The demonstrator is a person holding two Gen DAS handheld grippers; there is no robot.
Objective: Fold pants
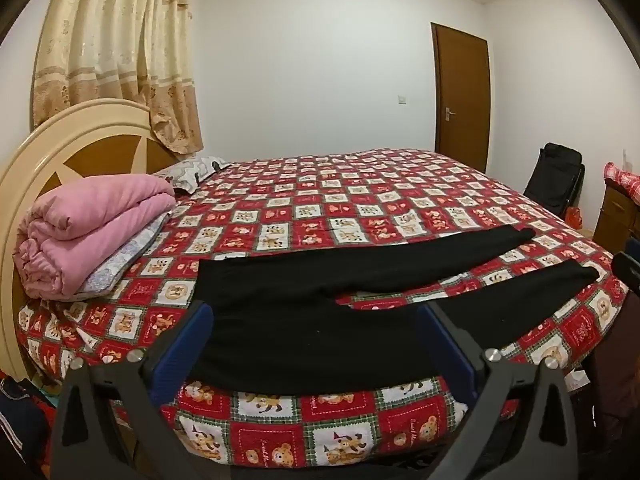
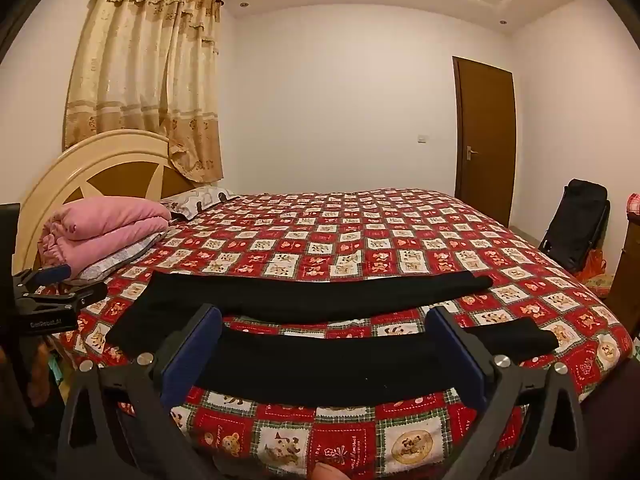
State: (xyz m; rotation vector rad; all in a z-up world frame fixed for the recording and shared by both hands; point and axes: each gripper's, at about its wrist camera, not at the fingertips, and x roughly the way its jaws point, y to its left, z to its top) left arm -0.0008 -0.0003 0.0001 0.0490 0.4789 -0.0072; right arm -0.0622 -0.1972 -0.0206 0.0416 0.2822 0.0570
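Black pants (image 1: 320, 312) lie flat on the near part of the bed, waist to the left, both legs spread apart and pointing right. They also show in the right wrist view (image 2: 320, 360). My left gripper (image 1: 316, 320) is open and empty, its blue pads (image 1: 204, 324) wide apart, held in front of the waist and seat area. My right gripper (image 2: 324, 328) is open and empty, in front of the near leg. The left gripper shows at the left edge of the right wrist view (image 2: 48, 292).
The bed has a red patchwork bear quilt (image 1: 360, 208). A folded pink blanket (image 1: 88, 228) lies on a pillow by the cream headboard (image 1: 60, 148). A black folded chair (image 1: 556, 180) and a wooden cabinet (image 1: 616, 208) stand at the right. A brown door (image 1: 464, 96) is behind.
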